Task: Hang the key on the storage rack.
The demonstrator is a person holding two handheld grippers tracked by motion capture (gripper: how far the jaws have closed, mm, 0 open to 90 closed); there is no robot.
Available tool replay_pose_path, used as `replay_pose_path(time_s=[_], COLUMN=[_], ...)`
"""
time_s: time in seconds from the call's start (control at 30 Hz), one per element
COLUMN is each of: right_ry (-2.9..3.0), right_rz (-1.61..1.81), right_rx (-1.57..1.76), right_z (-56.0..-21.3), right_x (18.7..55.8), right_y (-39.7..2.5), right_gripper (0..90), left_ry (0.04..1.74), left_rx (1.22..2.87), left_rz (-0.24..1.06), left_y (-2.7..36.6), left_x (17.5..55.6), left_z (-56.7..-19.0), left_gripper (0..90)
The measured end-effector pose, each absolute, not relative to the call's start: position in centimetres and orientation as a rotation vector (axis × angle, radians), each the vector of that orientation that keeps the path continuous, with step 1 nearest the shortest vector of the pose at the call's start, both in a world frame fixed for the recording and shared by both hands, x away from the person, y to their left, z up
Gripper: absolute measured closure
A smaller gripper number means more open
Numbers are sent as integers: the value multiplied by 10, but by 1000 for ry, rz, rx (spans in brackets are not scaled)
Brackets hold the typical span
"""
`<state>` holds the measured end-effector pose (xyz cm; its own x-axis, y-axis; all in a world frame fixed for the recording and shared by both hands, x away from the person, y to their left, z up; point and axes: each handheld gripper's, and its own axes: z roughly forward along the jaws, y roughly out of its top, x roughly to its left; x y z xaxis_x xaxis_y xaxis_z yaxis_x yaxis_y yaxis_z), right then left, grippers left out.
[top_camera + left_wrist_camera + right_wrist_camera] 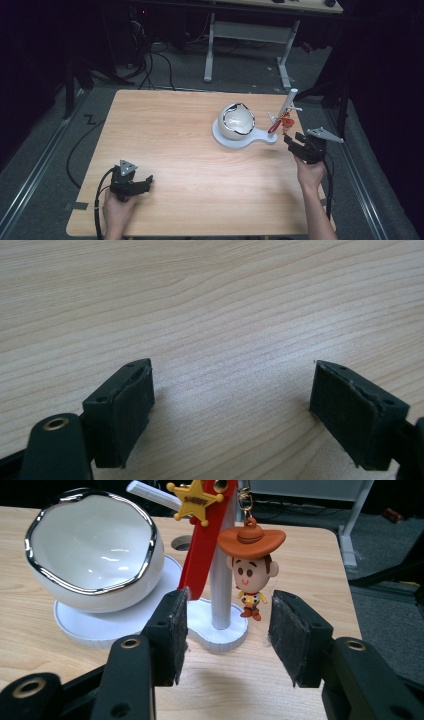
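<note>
Right now my right hand-held gripper [227,630] is released, facing a cowboy keychain [250,565]: orange hat, round face, dangling beside a white post [220,595] on the surface [175,140]. Left hand-held gripper [232,405] released too.

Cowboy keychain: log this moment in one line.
right gripper: open, facing cowboy keychain | keychain: hanging on white stand beside bowl | left gripper: open over table

Round white bowl with a silver rim [236,121] sitting on the flat white plastic stand base [227,141] right of centre, white upright post [283,111] standing at the base's right end, cowboy figure keychain [287,121] hanging beside the post, light wooden table [175,150] lying beneath.
</note>
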<state>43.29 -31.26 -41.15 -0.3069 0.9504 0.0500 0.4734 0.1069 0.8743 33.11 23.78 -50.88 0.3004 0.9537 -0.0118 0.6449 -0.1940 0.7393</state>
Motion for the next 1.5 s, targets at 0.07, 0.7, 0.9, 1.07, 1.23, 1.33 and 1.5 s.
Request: replay_pose_path(time_s=[0.07, 0.7, 0.9, 1.07, 1.23, 1.33, 1.5], right_ry=[1845, 1848, 1851, 1850, 1850, 1843, 1843], right_rz=[1140, 1186, 1205, 1222, 1232, 1243, 1246], right_rx=[1381, 1366, 1353, 1344, 1337, 1343, 1341], right_z=[-412, -414, -415, -416, -417, -418, -421], right_x=[431, 412, 405, 400, 394, 391, 386], right_y=[-312, -311, -310, -308, -308, -309, -310], right_gripper=[502, 493, 489, 488, 486, 486, 485], left_ry=[1420, 1426, 1426, 1426, 1426, 1426, 1426], left_rx=[1926, 1924, 1924, 1924, 1924, 1924, 1924], left_rz=[614, 616, 616, 616, 616, 616, 616], left_y=[238, 238, 238, 238, 238, 238, 238], left_x=[331, 331, 331, 331, 331, 331, 331], left_z=[-509, -509, -509, -509, -509, -509, -509], left_gripper=[184, 186, 186, 186, 186, 186, 186])
